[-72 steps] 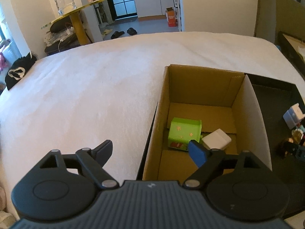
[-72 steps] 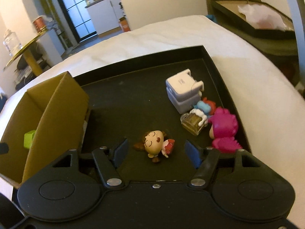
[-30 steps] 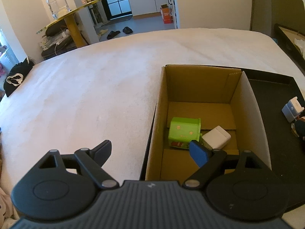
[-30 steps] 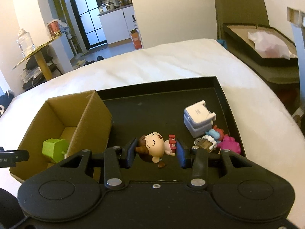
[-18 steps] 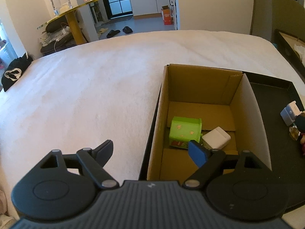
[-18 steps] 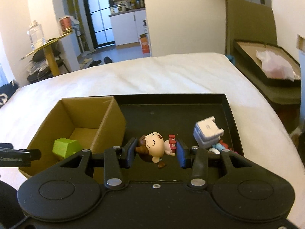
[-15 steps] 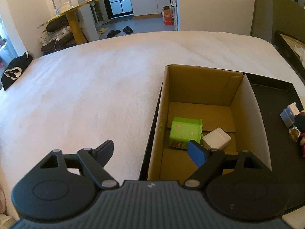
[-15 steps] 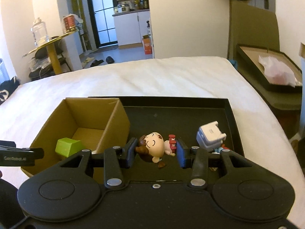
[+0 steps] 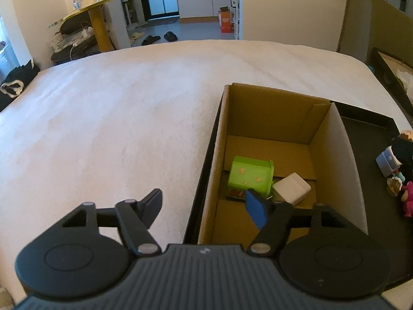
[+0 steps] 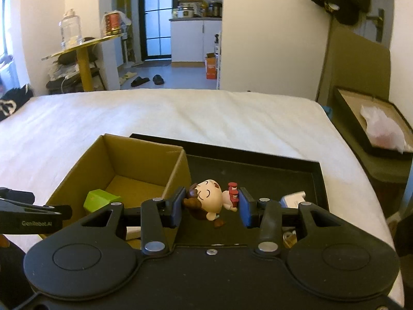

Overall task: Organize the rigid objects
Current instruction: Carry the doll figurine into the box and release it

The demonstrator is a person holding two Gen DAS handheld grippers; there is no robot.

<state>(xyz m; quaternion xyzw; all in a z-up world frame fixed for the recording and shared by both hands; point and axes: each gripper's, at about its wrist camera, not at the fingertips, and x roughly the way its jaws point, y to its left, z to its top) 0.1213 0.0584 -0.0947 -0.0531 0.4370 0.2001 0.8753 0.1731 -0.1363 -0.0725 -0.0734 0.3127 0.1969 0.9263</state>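
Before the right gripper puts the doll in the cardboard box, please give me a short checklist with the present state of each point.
1. Right gripper shut on doll: ok.
2. Doll lifted clear of tray: ok.
3. Box open on top: ok.
4. Free floor in box behind green block and white charger: ok.
5. Left gripper out of the box: not ok; one finger over it, jaws closing on nothing.
6. Doll already over box: not ok.

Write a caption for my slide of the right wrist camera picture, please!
The right gripper is shut on a small doll figure, beside the open cardboard box.
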